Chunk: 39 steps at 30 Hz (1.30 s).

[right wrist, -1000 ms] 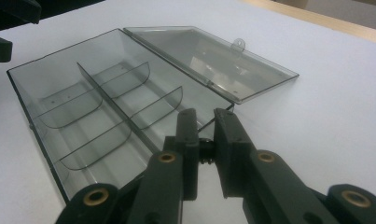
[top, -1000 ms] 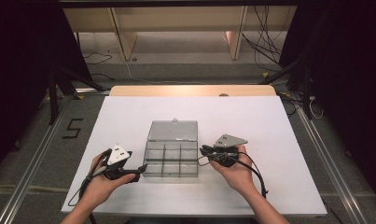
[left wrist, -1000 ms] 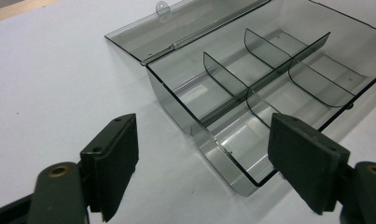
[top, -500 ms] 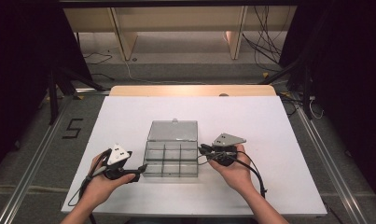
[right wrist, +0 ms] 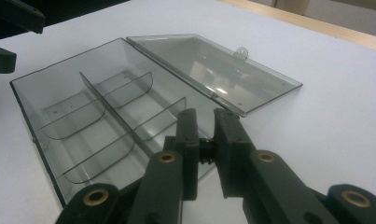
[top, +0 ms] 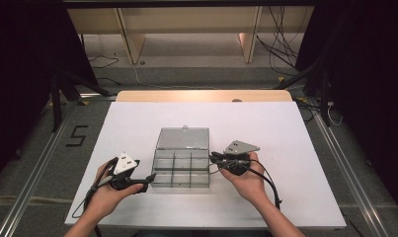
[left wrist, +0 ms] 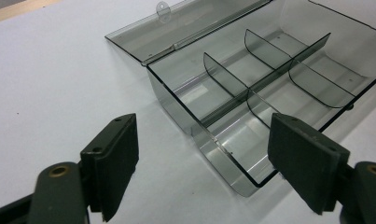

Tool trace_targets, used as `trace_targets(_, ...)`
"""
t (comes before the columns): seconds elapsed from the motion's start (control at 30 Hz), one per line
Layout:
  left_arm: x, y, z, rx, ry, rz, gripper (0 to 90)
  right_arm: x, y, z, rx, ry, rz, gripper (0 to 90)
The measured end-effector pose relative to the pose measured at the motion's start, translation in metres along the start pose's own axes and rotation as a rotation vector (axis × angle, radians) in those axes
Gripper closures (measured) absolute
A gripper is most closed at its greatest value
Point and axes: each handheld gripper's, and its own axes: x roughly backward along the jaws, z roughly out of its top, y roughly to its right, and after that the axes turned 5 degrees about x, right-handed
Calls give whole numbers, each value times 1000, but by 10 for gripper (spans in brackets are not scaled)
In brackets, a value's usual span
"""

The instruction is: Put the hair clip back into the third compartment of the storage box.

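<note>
A: Where's the box [top: 180, 166]?

B: Mid-bench [top: 295, 148], lid [top: 182, 138] laid open flat, compartments empty. The left hand-held gripper [top: 148, 178] stands wide at its near corner; the right hand-held gripper [top: 214, 158] is nearly closed, something small and dark between its jaws.

A: Advice?

B: Probably brace the wall with the left, then lower the right squarely over one compartment.

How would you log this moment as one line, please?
organiser box: lid open, compartments empty | left gripper: open, at box corner | right gripper: nearly shut, at box edge
</note>
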Motion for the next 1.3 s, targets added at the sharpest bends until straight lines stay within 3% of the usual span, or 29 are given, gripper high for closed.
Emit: trace_targets(1.3, 0, -1, 1, 2, 5, 5, 242, -9, -3, 10, 6, 15, 6, 811)
